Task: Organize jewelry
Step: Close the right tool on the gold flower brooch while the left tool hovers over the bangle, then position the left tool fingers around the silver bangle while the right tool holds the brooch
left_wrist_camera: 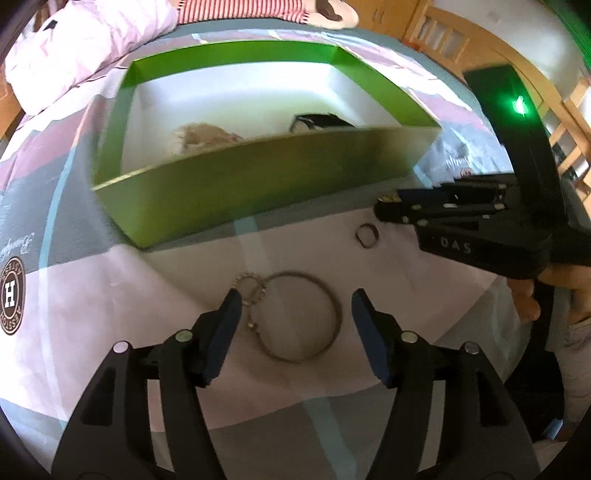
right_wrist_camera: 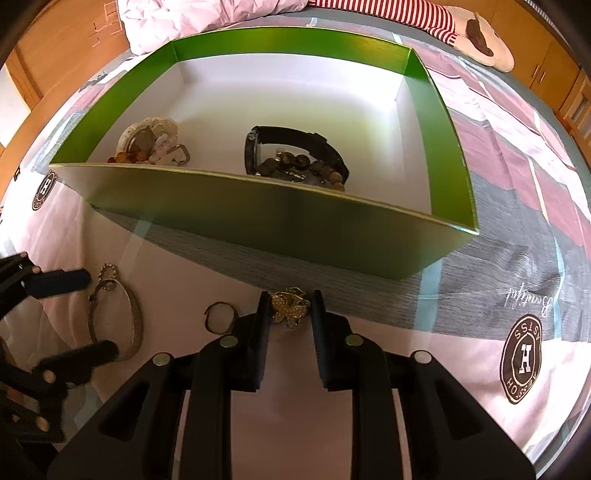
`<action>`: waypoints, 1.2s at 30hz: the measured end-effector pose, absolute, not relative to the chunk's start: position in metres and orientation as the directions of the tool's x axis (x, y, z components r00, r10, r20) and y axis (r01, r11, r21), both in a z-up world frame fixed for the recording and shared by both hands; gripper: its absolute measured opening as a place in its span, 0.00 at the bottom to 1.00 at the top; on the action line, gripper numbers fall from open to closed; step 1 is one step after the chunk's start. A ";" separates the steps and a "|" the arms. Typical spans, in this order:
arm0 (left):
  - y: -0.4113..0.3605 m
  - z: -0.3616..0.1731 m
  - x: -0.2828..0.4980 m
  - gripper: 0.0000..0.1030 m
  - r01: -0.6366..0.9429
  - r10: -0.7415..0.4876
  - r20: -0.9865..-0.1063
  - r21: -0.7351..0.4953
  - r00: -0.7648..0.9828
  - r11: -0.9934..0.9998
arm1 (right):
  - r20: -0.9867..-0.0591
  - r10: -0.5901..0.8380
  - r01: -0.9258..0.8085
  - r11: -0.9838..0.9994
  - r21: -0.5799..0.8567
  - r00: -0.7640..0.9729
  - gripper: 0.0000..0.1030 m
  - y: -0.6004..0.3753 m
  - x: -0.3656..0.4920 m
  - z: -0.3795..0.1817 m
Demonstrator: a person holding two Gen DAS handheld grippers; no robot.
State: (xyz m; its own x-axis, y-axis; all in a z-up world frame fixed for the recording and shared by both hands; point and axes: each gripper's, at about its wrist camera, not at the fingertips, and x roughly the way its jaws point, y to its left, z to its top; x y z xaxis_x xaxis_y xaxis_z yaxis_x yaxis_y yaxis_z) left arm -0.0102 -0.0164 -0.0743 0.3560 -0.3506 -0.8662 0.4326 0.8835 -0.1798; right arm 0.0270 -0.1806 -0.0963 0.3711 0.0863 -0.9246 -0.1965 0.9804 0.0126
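Observation:
A green box with a white inside stands on the bed. It holds a pale beaded piece and a black watch with dark beads. On the bedspread lie a silver bangle with a small chain ring, and a small ring. My left gripper is open, its fingers either side of the bangle. My right gripper is shut on a gold brooch in front of the box's near wall.
The bedspread is pink, grey and white with round logos. A pink quilt and a striped plush toy lie behind the box. Wooden furniture stands beyond the bed.

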 end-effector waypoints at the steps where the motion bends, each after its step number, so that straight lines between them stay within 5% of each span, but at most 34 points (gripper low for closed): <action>1: -0.012 -0.074 -0.009 0.62 0.418 -0.348 -0.866 -0.184 0.359 0.890 | -0.925 0.085 -0.194 0.981 0.012 0.371 0.22 -0.181 0.027 -0.096; 20: -0.033 -0.094 -0.011 0.84 0.467 -0.337 -0.900 -0.181 0.276 0.865 | -0.921 0.116 -0.171 0.984 0.054 0.372 0.25 -0.199 0.029 -0.090; 24: -0.041 -0.097 -0.012 0.85 0.467 -0.310 -0.903 -0.146 0.298 0.872 | -0.924 0.124 -0.209 0.977 0.050 0.361 0.43 -0.196 0.027 -0.092; 36: -0.058 -0.102 -0.011 0.85 0.440 -0.261 -0.893 -0.081 0.366 0.894 | -0.923 0.080 -0.189 0.982 0.008 0.377 0.43 -0.197 0.031 -0.097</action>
